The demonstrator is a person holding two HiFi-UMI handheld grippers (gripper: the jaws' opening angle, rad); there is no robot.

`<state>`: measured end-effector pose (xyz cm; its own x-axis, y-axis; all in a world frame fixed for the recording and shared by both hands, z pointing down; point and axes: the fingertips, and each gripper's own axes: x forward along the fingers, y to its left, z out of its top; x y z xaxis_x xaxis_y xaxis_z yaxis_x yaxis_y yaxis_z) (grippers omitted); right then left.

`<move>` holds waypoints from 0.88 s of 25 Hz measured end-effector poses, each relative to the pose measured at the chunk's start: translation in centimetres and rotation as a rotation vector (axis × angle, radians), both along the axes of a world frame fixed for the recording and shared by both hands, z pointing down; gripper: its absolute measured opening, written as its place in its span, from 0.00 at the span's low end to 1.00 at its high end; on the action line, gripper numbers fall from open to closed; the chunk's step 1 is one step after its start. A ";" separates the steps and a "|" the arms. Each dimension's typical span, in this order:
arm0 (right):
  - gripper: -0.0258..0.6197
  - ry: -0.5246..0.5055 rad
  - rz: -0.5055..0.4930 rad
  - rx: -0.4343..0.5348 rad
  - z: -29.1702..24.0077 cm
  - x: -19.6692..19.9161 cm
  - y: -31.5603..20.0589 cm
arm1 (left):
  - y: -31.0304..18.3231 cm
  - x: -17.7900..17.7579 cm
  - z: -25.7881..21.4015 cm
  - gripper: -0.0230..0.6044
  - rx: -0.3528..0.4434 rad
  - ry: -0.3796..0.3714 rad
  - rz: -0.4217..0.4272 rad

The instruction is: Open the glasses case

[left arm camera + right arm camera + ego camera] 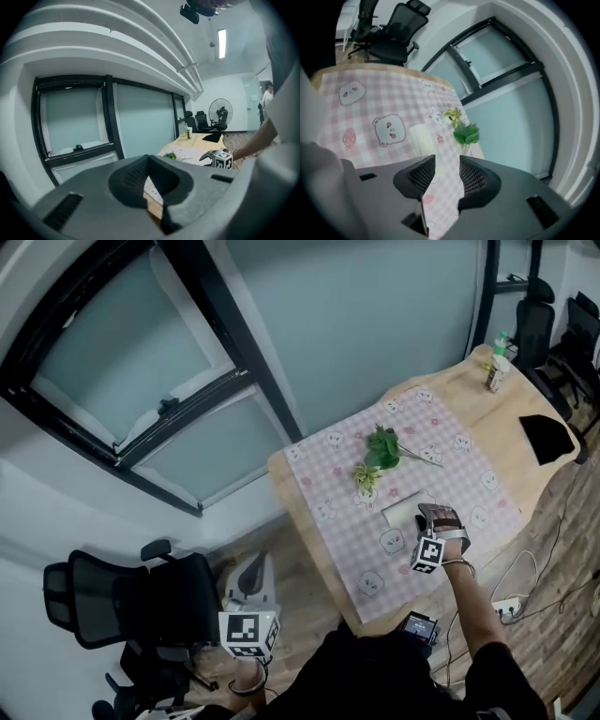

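Note:
A pale, flat glasses case (403, 508) lies shut on the pink checked cloth (337, 521), just in front of a green sprig. My right gripper (434, 515) hovers at the case's right end with its jaws apart and nothing between them. In the right gripper view the case (421, 138) lies on the cloth just beyond the open right gripper (447, 165). My left gripper (251, 598) hangs low at the left, off the table and beside an office chair. In the left gripper view, the left gripper (149, 161) has its tips meeting and holds nothing. That view also shows the right gripper (212, 157) on the distant table.
A green plant sprig (380, 450) lies on the cloth behind the case. At the table's far end stand a bottle (495, 371) and a black object (547, 437). A black office chair (122, 601) is at the lower left. A power strip (506, 606) with cables lies on the floor.

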<state>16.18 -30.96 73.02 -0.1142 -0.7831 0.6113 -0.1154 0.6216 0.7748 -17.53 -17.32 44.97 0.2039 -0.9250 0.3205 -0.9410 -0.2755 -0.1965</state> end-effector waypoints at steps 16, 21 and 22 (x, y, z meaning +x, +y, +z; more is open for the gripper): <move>0.12 0.197 -0.034 -0.051 8.6 0.3 -2.5 | 2.6 -5.2 1.7 0.04 -0.062 -0.030 -0.158; 0.09 0.189 -0.064 -0.022 6.2 -1.1 -5.2 | 2.1 -6.5 1.2 0.04 -0.050 -0.038 -0.184; 0.09 0.205 -0.076 -0.024 6.1 -1.4 -6.1 | 2.2 -6.9 1.2 0.04 -0.049 -0.038 -0.196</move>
<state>14.78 -37.05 79.13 -0.0442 -0.7617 0.6465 0.0906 0.6414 0.7619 -24.38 -15.17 46.20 0.0090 -0.9289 0.3701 -0.9697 -0.0984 -0.2234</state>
